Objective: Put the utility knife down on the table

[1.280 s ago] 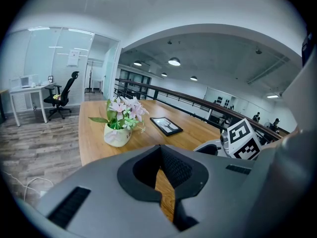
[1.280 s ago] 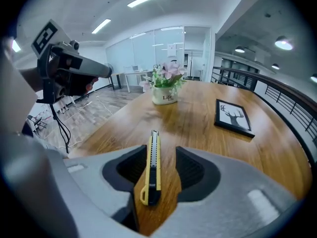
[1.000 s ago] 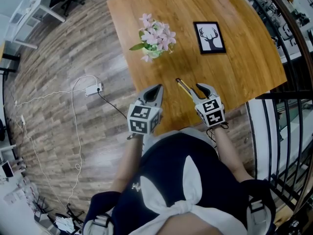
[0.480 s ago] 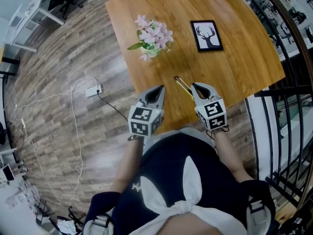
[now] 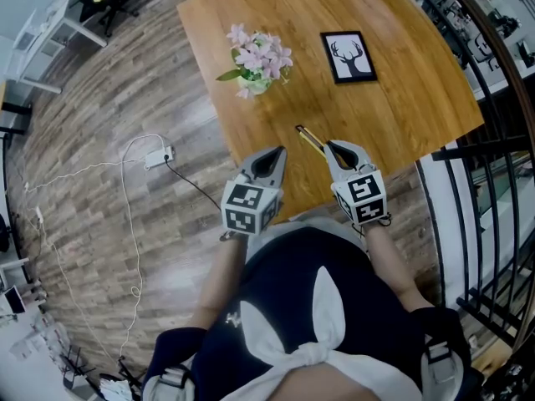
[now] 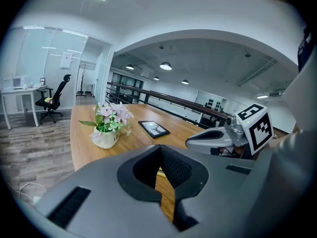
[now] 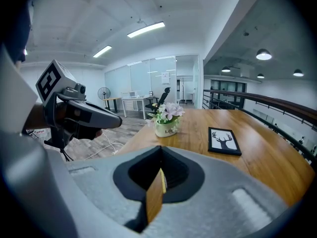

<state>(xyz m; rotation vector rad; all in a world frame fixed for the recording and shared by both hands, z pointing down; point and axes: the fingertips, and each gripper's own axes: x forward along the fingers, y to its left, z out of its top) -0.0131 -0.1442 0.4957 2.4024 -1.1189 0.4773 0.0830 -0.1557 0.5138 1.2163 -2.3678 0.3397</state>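
A wooden counter (image 5: 401, 82) fills the upper right of the head view, standing on a plank floor (image 5: 84, 98) that runs down the left. At the lower centre, a person in a dark top holds two tools out over the counter's near edge. The left hand-held gripper (image 5: 278, 151), just left of centre, has its jaws pressed together on nothing and hangs over the counter's edge. The right hand-held gripper (image 5: 330, 145), beside it to the right, is likewise pressed together and empty; its own view shows only a sliver of wood and a yellow line through the seam between its jaws. A pot of pink flowers (image 5: 257, 59) and a framed deer print (image 5: 349, 57) stand further up the frame. The utility knife (image 5: 310, 139), slim and yellow, lies flat on the counter at the centre of the frame, just ahead of the right tool's tips and apparently free of them. The knife is down, so the task looks complete, with nothing left but drawing the hands back.
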